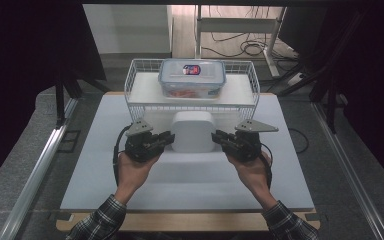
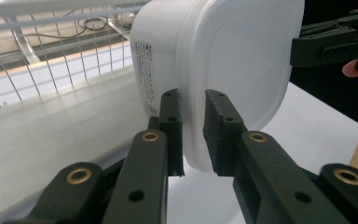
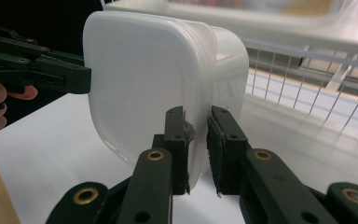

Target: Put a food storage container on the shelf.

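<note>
A: Where is the white container (image 1: 193,131)?

B: On the white surface (image 1: 95,165), just in front of the wire basket (image 1: 140,67), between both tongs.

A: And their grip?

B: The left tongs (image 1: 169,138) pinch its left rim; the right tongs (image 1: 216,136) pinch its right rim. A clear lidded box (image 1: 192,77) sits in the basket behind.

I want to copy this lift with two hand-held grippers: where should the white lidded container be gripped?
By the lid's protruding rim, one side each. The white container has smooth, wide walls, while the thin rim fits between jaws. The left hand-held gripper and right hand-held gripper each pinch it from opposite sides, coming in level.
</note>
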The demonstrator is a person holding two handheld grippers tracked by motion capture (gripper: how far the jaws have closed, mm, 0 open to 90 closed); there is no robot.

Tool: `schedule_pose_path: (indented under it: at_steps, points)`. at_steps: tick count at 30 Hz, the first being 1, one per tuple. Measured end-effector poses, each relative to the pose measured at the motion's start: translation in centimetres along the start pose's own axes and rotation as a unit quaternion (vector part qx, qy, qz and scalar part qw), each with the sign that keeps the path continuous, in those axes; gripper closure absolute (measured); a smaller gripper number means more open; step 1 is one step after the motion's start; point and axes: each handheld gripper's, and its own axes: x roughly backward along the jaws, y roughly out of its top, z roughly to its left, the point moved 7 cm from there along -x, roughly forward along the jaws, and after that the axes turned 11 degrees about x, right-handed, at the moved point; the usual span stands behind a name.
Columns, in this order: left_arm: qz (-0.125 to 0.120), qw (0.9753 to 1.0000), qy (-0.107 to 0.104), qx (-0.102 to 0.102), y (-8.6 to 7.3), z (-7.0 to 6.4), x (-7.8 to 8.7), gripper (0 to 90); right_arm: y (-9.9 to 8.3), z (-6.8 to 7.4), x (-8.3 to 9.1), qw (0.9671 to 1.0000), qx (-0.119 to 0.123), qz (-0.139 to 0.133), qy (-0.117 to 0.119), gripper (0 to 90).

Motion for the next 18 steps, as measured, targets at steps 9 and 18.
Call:
schedule_pose_path:
  at_steps: [9, 18]
  points:
    - [-0.015, 0.9998, 0.007, -0.008, 2.5, -0.2, 0.8, 78.3, 2.4, -0.6, 0.2, 0.9999, 0.009, -0.014, -0.004, 78.1]
    - [-0.033, 0.9993, 0.013, -0.016, 5.5, -0.7, 2.0, 78.2, 5.6, -1.2, 0.6, 0.9994, 0.015, -0.031, -0.008, 78.1]
